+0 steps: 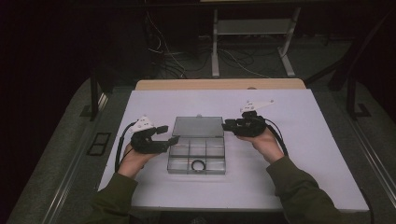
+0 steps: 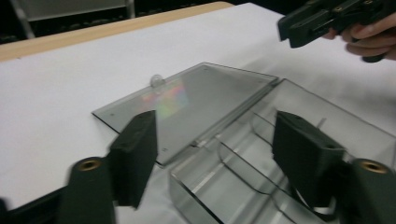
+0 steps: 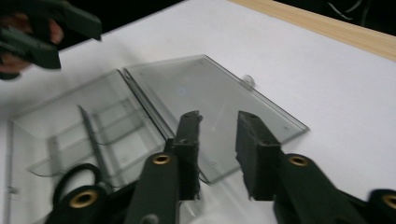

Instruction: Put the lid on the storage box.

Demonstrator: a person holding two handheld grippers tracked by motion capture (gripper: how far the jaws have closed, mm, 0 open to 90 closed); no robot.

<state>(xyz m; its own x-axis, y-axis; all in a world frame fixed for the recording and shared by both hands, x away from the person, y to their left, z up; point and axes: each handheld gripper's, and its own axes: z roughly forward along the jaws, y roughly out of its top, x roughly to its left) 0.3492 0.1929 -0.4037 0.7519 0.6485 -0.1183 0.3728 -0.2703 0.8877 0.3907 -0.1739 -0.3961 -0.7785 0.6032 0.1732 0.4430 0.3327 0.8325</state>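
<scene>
Dark floor and tangled cables lie behind our white table [image 1: 299,154], whose far edge shows a strip of bare wood [image 1: 219,84]. Near the middle of the table sits a clear box [image 1: 197,156], divided into compartments, its lid [image 1: 198,126] swung fully open and lying flat on the far side. We see a black ring [image 1: 198,164] in the near middle compartment of the box.

Our left gripper [image 1: 166,134] hangs at the box's left edge, its jaws spread wide apart with nothing between them. In the left gripper view the lid [image 2: 196,100] lies flat ahead, the open compartments [image 2: 261,154] sit below the jaws, and the other gripper [image 2: 299,28] hovers at the upper right.

Our right gripper [image 1: 227,125] sits at the lid's right edge, jaws pointing left toward it. In the right gripper view its jaws stand parted above the lid's corner [image 3: 219,112], gripping nothing, and the ring [image 3: 77,177] shows at the lower left beside the box's wall. Both hands [image 1: 268,142] grip their handles from the near side.
</scene>
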